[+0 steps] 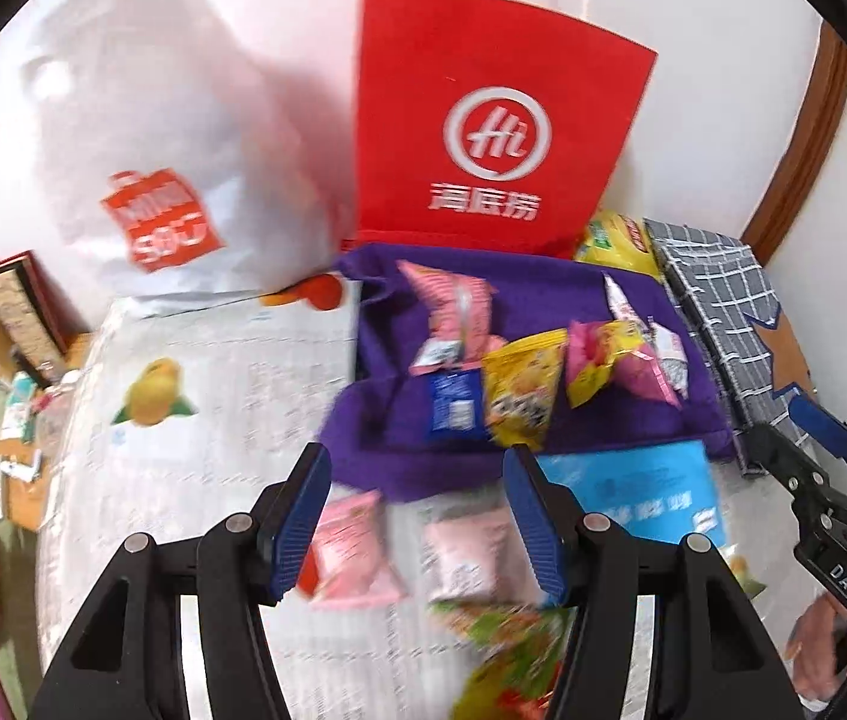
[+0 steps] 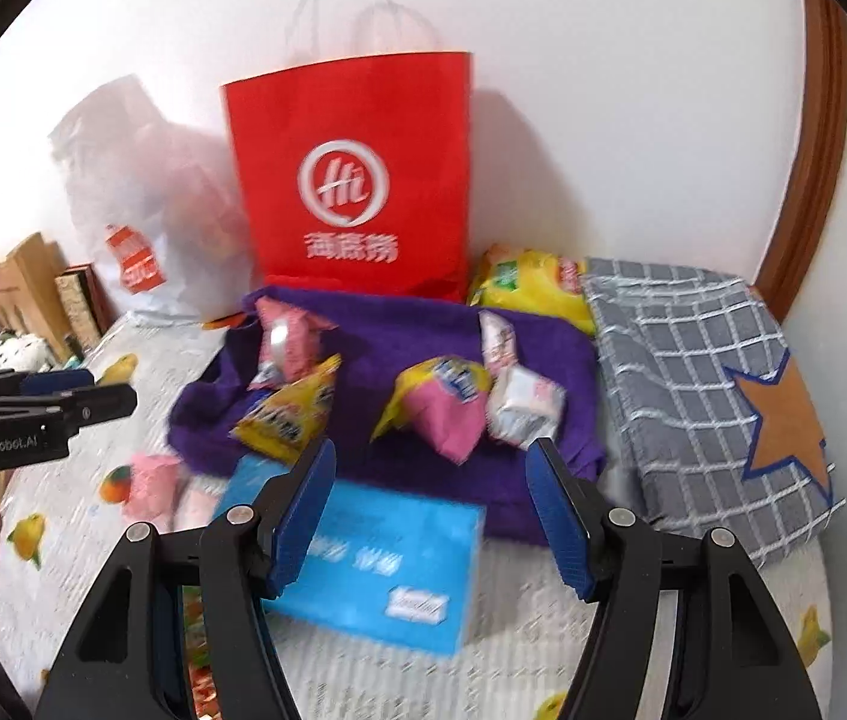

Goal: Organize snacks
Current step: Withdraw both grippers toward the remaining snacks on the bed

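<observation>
Snack packets [image 2: 435, 414] lie scattered on the purple cloth [image 2: 549, 354] just ahead of my right gripper [image 2: 430, 510], whose jaws stand wide over the blue box [image 2: 399, 564]. My left gripper [image 1: 417, 516] gapes wide too, above two pink packets [image 1: 351, 546].

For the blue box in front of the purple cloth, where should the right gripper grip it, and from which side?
Grip the blue box across its shorter width, coming down from above. It lies flat with its broad face up, directly below the open right gripper, whose jaws look about wide enough to span it.
</observation>
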Demonstrator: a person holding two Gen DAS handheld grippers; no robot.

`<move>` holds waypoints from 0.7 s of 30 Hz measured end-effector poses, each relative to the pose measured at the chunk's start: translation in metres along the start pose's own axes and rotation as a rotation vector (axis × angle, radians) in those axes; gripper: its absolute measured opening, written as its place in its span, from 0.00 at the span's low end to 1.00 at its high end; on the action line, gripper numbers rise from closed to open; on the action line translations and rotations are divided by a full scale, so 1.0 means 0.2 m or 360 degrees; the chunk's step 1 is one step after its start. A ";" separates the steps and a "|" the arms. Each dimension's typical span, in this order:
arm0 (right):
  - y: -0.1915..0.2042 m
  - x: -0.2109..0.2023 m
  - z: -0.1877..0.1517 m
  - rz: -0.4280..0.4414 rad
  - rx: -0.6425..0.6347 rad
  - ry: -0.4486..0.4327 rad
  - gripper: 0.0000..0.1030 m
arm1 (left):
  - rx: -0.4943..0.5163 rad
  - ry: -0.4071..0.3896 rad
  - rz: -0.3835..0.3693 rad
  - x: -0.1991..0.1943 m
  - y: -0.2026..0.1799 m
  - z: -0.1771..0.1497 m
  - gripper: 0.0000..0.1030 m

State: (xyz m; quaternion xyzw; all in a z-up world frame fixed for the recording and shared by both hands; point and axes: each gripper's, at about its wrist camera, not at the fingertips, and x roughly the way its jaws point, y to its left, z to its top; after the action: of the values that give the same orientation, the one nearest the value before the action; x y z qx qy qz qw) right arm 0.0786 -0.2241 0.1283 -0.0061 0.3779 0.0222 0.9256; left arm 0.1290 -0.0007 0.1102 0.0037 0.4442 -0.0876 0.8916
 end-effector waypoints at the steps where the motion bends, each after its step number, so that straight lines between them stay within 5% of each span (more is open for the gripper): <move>1: 0.02 -0.01 -0.02 0.0018 -0.0003 0.0018 0.64 | -0.0005 -0.0008 0.0013 -0.01 0.02 -0.02 0.56; 21: 0.48 0.04 -0.58 0.0307 -0.0093 0.0393 0.57 | -0.0251 0.0083 0.0045 -0.10 0.41 -0.41 0.55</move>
State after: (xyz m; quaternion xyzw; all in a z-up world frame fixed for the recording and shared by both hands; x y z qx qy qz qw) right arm -0.0011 -0.1308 0.0394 0.0007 0.4869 0.1211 0.8650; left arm 0.0659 0.0898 0.0698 -0.0578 0.4727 -0.0395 0.8785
